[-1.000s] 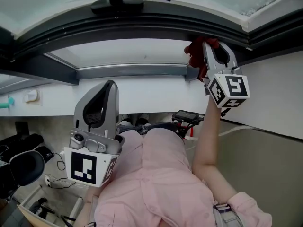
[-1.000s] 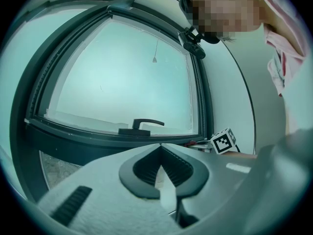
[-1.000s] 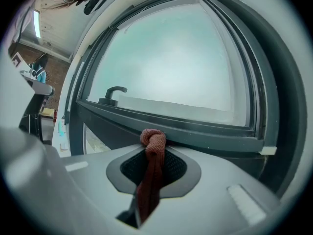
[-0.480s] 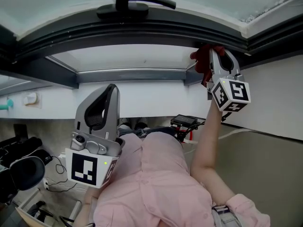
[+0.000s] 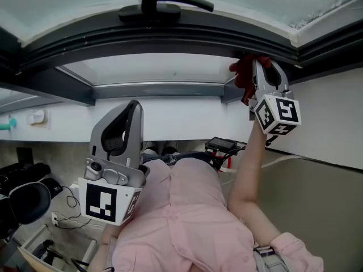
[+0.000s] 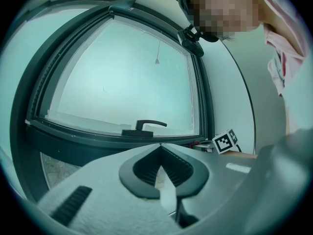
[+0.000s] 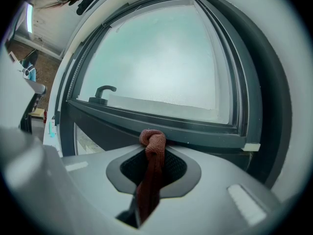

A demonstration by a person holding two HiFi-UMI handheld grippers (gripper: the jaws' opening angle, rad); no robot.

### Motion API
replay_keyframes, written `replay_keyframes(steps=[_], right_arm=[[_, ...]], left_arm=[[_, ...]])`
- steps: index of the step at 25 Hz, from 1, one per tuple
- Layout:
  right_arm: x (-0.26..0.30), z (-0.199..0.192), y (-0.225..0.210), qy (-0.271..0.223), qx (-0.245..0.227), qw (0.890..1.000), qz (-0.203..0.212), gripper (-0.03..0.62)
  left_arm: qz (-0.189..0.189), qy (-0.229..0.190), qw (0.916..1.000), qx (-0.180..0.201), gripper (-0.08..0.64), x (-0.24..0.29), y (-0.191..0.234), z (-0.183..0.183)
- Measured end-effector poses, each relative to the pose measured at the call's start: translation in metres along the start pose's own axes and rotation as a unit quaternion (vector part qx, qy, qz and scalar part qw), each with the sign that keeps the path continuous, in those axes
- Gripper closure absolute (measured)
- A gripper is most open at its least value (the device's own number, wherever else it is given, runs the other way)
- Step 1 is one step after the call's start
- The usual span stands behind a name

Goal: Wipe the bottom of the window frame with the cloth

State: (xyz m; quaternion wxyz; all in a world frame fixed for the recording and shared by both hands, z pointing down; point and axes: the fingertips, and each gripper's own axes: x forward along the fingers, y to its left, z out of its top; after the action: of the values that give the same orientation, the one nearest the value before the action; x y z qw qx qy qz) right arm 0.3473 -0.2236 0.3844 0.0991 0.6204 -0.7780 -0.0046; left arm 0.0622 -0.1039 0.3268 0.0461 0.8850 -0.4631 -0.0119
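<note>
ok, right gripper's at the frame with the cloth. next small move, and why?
Probably slide the right gripper left along the bottom rail toward the handle: its jaws hold the red cloth at the rail's right end.

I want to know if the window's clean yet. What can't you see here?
- Whether the cloth touches the window frame: in the head view the right gripper covers it; in the right gripper view the cloth's bunched tip does.
- Dirt on the frame: too small in every view.
- Frame's left end: cut off, head view.
</note>
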Motion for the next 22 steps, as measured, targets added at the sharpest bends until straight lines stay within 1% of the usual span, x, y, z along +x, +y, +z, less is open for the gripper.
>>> replay_keyframes(steps=[5, 11, 19, 22], right_arm=[[0.0, 0.0, 0.0, -0.001, 0.002, 1.0, 0.001, 0.54], [-0.005, -0.004, -0.017, -0.005, 0.025, 1.0, -0.016, 0.54], [-0.005, -0.004, -0.017, -0.009, 0.018, 1.0, -0.009, 0.54], [-0.006, -0.005, -0.022, -0.007, 0.015, 1.0, -0.014, 0.54]], left_arm=[[0.003, -0.001, 1.0, -0.001, 0.56, -0.002, 0.0, 0.0], [0.004, 0.002, 1.0, 0.0, 0.56, -0.003, -0.002, -0.002], [0.002, 0.0, 1.0, 0.003, 0.56, -0.003, -0.009, -0.001], [0.004, 0.0, 1.0, 0.004, 0.56, -0.003, -0.01, -0.001]])
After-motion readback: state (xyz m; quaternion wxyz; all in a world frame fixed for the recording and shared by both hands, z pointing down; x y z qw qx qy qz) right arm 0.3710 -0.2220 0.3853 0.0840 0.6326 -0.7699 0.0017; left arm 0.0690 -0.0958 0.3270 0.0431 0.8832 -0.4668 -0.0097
